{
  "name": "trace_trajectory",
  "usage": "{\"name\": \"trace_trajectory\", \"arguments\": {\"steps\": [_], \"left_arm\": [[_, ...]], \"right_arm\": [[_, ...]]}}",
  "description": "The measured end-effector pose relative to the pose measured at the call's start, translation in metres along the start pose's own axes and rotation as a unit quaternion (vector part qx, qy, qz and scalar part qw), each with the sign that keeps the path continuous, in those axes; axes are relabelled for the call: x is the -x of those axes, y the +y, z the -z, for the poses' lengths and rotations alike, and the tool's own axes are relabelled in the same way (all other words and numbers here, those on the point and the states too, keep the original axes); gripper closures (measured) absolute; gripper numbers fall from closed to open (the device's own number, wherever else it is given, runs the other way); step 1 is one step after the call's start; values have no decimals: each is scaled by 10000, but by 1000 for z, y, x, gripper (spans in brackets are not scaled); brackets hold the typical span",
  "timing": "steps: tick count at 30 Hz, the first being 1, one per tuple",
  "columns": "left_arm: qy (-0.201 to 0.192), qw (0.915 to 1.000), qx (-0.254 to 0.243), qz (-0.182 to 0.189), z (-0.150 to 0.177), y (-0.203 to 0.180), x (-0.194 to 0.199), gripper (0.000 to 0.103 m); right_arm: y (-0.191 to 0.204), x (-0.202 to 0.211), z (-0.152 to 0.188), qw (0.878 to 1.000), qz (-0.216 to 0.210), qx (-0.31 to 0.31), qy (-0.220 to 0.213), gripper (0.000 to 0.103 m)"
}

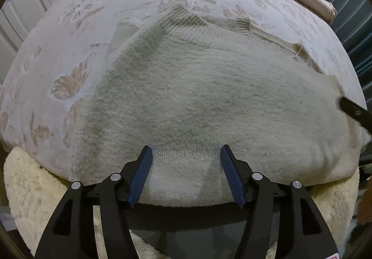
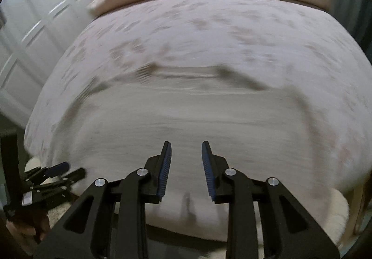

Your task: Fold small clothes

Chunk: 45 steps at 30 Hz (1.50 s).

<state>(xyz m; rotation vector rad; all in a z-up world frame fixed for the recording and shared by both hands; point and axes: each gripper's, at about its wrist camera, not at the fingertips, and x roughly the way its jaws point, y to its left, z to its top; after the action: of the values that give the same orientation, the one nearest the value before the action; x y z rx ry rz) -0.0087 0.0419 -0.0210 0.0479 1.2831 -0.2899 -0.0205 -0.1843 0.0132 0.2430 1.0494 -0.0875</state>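
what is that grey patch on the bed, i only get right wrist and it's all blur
Observer: A knit sweater, lying flat on the floral bedspread.
Operator: which way round is it
Observer: The ribbed trim runs along the far edge.
Operator: is left holding it
Observer: No. The left gripper is open over the near edge, and its pads are not pressing on the knit.
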Motion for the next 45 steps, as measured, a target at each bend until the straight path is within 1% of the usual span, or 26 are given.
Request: {"name": "trace_trajectory", "arguments": {"steps": [3,5,8,11,13,15,17,18,20,22,23,25,27,30,31,32,34,36,38,39,40,41,42,43,44,45], "left_arm": [[-13,10000,2,5,2,-1,-1,42],[-29,10000,-23,13,3,-1,-1,41],[-46,10000,-42,39,4,-1,-4,37],[-66,9999,-83,47,4,-3,-6,36],[-73,9999,-67,139,3,-1,-3,36],[-138,9993,105,342,2,6,6,36],[-212,9975,408,531,-1,19,18,36],[-315,9959,591,615,-3,29,27,35],[-530,9923,925,637,-8,51,41,29],[-652,9884,1247,565,-13,72,45,28],[-646,9867,1380,559,-15,82,43,28],[-519,9830,1666,568,-18,98,34,28],[-342,9781,1919,726,-19,110,18,28],[-36,9745,2053,904,-19,112,-12,28],[33,9737,2089,913,-19,111,-22,26],[-49,9738,2090,889,-20,110,-26,21],[-166,9742,2113,781,-24,102,-26,16],[-184,9774,2012,626,-30,93,-26,16],[-210,9802,1789,827,-39,76,-24,32],[-180,9819,1709,797,-43,71,-24,35],[-200,9839,1596,783,-47,62,-21,42],[-211,9852,1488,820,-50,56,-19,53],[-233,9870,1346,845,-54,48,-16,61],[-266,9887,1189,871,-58,38,-10,77],[-298,9901,1051,884,-61,29,-4,82],[-356,9910,937,890,-63,24,2,82]], "right_arm": [[25,-6,-2,9996,30,292,14,76],[27,-11,-4,9996,-38,235,119,76],[22,-22,0,9988,-265,21,408,76],[26,-51,11,9971,-24,157,738,76],[30,-54,12,9976,69,237,650,76],[33,-49,9,9973,114,210,693,73],[34,-39,4,9978,-88,81,658,73],[34,-36,3,9977,-170,44,650,73],[38,-36,1,9975,-156,80,679,73],[40,-47,4,9963,-39,168,839,74],[41,-53,6,9958,-11,165,903,73],[43,-60,8,9962,12,192,846,71],[46,-63,6,9961,75,253,840,69],[47,-67,4,9959,67,315,849,68],[46,-67,5,9960,32,311,837,68],[44,-68,4,9961,0,296,831,68],[41,-68,5,9964,-83,266,797,67],[40,-68,6,9967,-130,251,756,67],[39,-66,7,9970,-179,218,719,67],[39,-65,6,9971,-201,187,709,67],[38,-63,6,9972,-238,134,695,67],[36,-60,6,9972,-294,64,680,65],[33,-55,6,9969,-424,-63,657,61],[29,-49,7,9962,-572,-181,633,58],[26,-45,8,9956,-665,-265,601,51],[20,-37,11,9952,-733,-370,532,50]]}}
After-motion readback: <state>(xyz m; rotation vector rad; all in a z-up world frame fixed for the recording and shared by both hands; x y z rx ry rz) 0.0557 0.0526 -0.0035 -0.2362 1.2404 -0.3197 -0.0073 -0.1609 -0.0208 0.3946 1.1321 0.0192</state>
